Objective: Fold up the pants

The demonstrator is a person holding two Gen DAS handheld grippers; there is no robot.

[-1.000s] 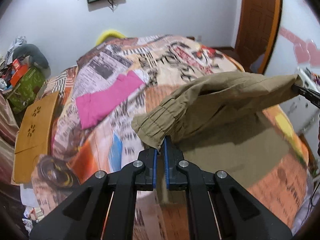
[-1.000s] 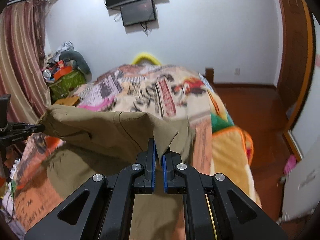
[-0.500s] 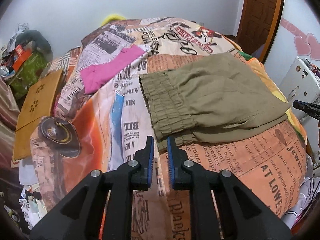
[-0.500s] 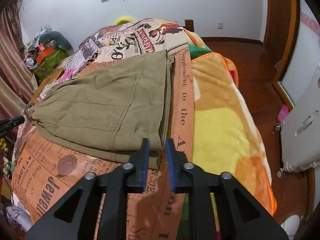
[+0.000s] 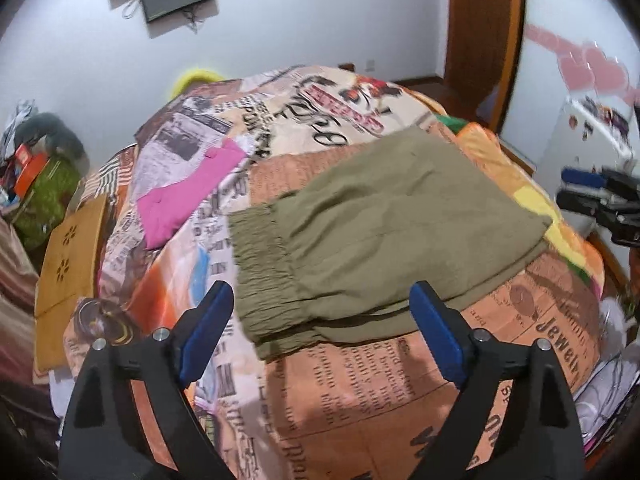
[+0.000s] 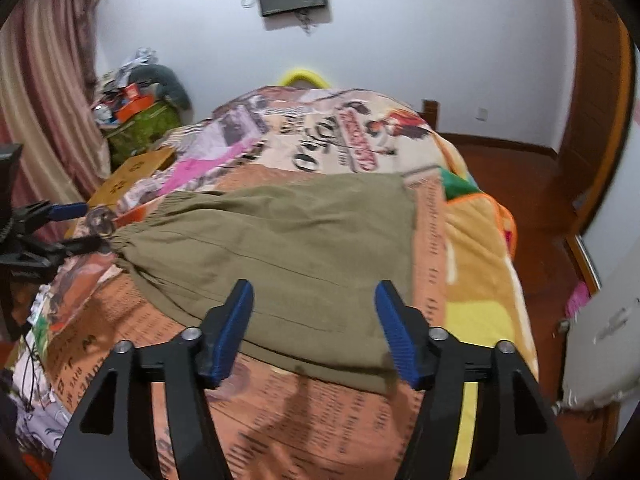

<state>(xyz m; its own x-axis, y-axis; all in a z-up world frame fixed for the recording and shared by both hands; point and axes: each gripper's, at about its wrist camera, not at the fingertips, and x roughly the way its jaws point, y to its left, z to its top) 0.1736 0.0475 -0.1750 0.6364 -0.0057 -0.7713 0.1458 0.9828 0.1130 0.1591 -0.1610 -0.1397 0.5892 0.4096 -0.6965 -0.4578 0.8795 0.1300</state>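
Pants (image 5: 384, 232) lie folded flat on bed (image 5: 380, 392), waistband (image 5: 264, 272) toward left claw (image 5: 320, 328). Left claw released, jaws just spread wide, nothing between. Right claw (image 6: 314, 330) likewise just opened, empty, above near hem. Fold laid; both clear to regrip.

The bedspread (image 5: 360, 400) is printed like old newspaper pages, mostly too blurred to read. On its orange panel near the right edge, in the left wrist view, the word "Jewelry" (image 5: 560, 344) shows in bold black letters. Large ornate lettering toward the far edge cannot be made out.
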